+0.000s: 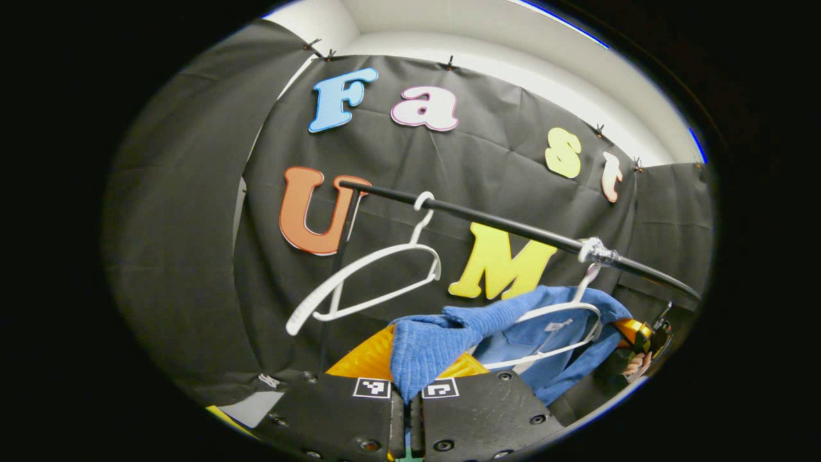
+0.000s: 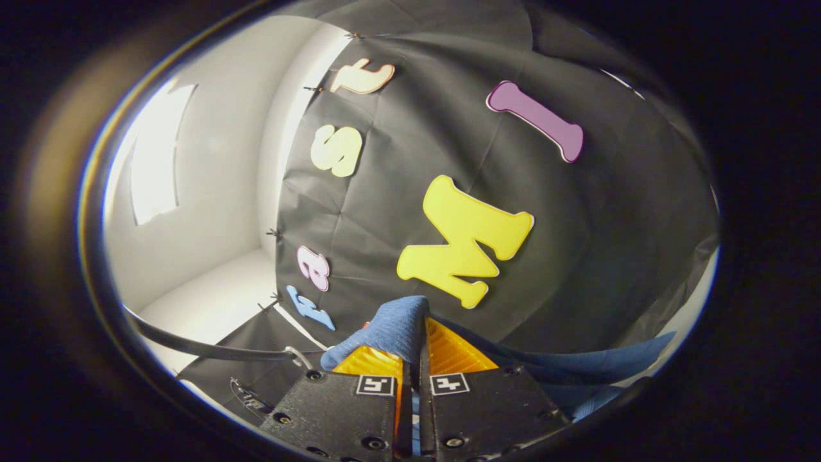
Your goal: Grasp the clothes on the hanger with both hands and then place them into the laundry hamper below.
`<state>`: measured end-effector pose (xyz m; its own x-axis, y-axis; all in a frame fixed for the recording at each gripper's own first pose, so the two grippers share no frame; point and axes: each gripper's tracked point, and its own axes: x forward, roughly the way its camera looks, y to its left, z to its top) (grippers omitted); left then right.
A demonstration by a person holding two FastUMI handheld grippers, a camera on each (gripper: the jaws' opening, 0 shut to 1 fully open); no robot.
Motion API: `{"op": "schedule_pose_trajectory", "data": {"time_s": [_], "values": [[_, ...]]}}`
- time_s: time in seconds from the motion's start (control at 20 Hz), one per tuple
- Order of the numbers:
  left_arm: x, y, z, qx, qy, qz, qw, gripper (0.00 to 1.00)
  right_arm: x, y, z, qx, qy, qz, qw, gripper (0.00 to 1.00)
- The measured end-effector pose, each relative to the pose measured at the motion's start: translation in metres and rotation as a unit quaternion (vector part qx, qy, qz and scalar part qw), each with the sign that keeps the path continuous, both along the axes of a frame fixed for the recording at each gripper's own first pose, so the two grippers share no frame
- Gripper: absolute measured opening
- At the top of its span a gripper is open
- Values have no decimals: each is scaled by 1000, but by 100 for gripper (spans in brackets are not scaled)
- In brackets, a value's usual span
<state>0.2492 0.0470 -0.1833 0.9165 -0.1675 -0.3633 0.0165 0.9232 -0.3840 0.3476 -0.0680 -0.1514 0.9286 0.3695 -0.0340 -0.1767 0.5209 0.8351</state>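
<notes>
— Where's the blue garment?
— Draped on a white hanger on the black rail. The left gripper and right gripper each pinch its cloth, fingers closed.

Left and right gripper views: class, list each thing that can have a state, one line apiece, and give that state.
Blue knitted garment: partly on its hanger, pinched at both ends.
White plastic hanger on the right: on the black rail, carrying the garment.
White plastic hanger on the left: on the rail, bare, tilted.
Left gripper: shut on the garment.
Right gripper: shut on the garment.
</notes>
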Motion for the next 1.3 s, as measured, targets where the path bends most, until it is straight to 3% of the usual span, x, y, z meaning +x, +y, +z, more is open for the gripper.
{"op": "schedule_pose_trajectory", "data": {"time_s": [0.25, 0.65, 0.75, 1.3], "values": [[15, 6, -1, 32, 4, -15, 999, 10, 16, -2, -1, -30, 4, 5, 1000, 7], [33, -3, -31, 33, 39, -103, 993, 9, 41, -20, -36, -65, 51, 6, 997, 8], [35, -4, -43, 21, 52, -109, 993, 9, 43, -18, -47, -58, 62, 11, 996, 8], [23, 4, -104, 56, 86, -106, 989, 10, 37, -17, -119, -83, 139, 6, 987, 7]]}}
